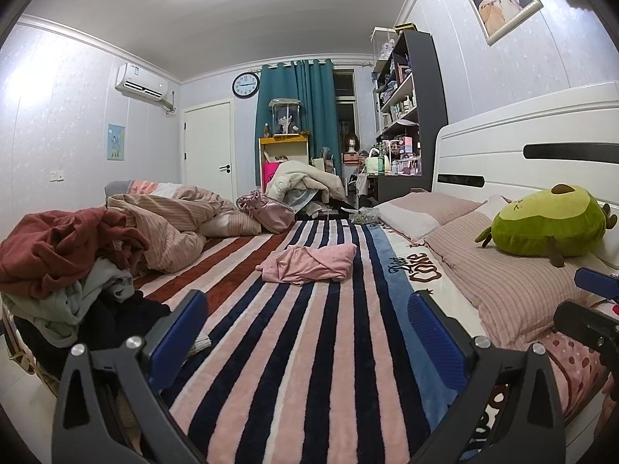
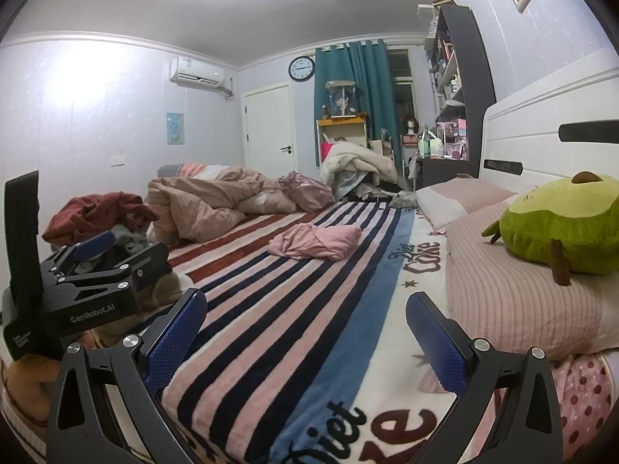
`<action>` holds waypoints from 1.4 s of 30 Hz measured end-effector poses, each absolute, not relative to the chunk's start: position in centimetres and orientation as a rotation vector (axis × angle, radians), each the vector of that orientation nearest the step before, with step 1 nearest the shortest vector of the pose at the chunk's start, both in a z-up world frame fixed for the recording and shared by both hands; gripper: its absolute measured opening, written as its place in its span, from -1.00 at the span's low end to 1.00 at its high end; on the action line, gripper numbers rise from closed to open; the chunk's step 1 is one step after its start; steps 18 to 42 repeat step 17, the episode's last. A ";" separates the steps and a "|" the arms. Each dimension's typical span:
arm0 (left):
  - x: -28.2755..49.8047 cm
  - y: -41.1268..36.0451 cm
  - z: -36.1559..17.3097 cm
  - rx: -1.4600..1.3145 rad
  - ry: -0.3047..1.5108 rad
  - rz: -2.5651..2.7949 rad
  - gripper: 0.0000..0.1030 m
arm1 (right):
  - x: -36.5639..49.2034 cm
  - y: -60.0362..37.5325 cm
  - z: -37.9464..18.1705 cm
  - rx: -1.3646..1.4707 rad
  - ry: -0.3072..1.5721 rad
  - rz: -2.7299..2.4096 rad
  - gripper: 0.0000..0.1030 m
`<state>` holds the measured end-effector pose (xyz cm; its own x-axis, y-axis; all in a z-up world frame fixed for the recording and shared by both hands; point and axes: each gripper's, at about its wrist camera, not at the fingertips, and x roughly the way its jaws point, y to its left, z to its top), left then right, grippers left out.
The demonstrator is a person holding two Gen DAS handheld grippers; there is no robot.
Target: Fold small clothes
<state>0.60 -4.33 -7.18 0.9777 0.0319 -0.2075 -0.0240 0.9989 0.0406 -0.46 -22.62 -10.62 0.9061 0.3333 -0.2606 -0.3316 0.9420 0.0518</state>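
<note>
A small pink dotted garment [image 1: 309, 265] lies crumpled in the middle of the striped blanket [image 1: 294, 348]; it also shows in the right wrist view [image 2: 315, 241]. My left gripper [image 1: 307, 332] is open and empty, low over the blanket, well short of the garment. My right gripper [image 2: 305, 332] is open and empty, also short of the garment. The left gripper [image 2: 112, 251] shows at the left in the right wrist view. A pile of mixed clothes [image 1: 65, 263] lies at the left bed edge.
A rumpled striped duvet [image 1: 174, 224] and a pink bag [image 1: 267, 210] lie at the far end. Pillows [image 1: 503, 270] and a green plush toy [image 1: 549, 224] sit at the right by the white headboard [image 1: 522, 143]. Shelves [image 1: 406, 108] stand behind.
</note>
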 end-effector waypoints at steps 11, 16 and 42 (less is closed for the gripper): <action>0.7 -4.1 -7.5 0.031 0.221 0.032 0.98 | -0.6 -22.6 -10.6 0.009 0.271 0.342 1.00; 0.8 -3.8 -7.7 0.027 0.235 0.016 0.98 | -0.5 -22.7 -10.7 0.009 0.271 0.343 1.00; 0.8 -3.7 -7.8 0.024 0.231 0.021 0.98 | -0.5 -22.7 -10.7 0.008 0.270 0.343 1.00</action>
